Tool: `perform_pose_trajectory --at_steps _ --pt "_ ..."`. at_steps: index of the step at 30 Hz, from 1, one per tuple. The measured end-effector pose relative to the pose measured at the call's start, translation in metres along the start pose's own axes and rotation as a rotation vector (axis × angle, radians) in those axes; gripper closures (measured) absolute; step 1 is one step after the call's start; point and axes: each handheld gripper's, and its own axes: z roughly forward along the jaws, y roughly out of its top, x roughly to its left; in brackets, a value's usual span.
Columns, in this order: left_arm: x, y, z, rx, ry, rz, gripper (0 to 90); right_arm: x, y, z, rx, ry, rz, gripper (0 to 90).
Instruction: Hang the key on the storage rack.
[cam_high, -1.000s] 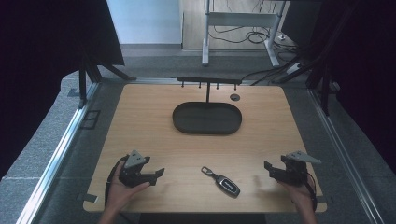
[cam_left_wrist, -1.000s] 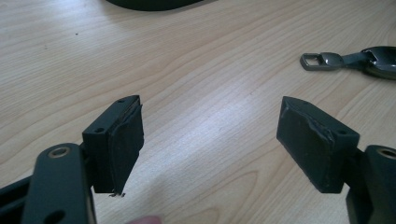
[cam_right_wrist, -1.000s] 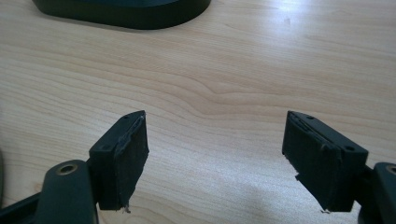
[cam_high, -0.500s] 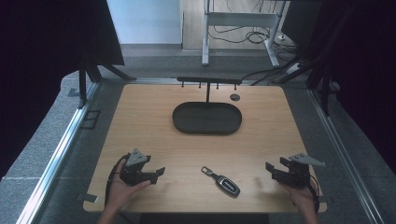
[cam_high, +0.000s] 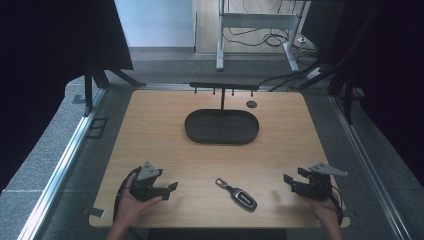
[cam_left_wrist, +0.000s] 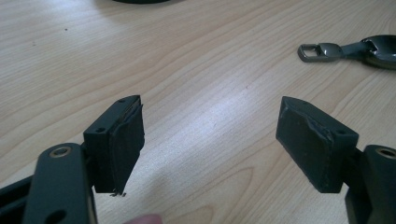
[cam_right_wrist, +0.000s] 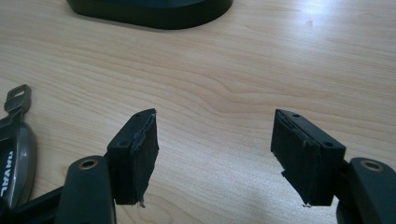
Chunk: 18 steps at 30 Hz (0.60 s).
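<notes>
A grey-carpeted room with dark curtains at both sides is surrounding a light wooden table (cam_high: 150, 130), which is sitting inside a metal frame, with cables trailing across the floor beyond its far edge. A black oval tray (cam_high: 222, 127) is lying near the middle of the table's far edge, with a thin black post rising from it to a crossbar hung with small hooks (cam_high: 223, 87). A small dark round disc (cam_high: 251, 104) is resting just beyond the tray towards the far right corner.

At the near left corner a person's left hand (cam_high: 131, 206) is holding the black two-jaw left gripper (cam_high: 172, 187) low over the wood; in the left gripper view its jaws are standing wide apart with nothing between them. At the near right corner the right hand (cam_high: 324, 209) is holding the matching right gripper (cam_high: 288, 180), its jaws likewise spread wide and empty over bare wood.

Between the two grippers, close to the middle of the near edge, a dark grey car key fob with a metal clip (cam_high: 237, 193) is lying flat and at an angle, apart from both.
</notes>
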Motion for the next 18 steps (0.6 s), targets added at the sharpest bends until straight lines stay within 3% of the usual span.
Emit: perform_pose_trajectory --at_steps 11,18 --pt "0.001 -0.001 0.001 0.001 0.000 -0.002 24.3 -0.002 0.002 -0.003 -0.015 0.017 0.017 35.1" --pt "0.002 -0.001 0.002 0.021 0.002 0.002 24.1 0.006 0.011 -0.008 0.000 0.053 -0.025 38.7"
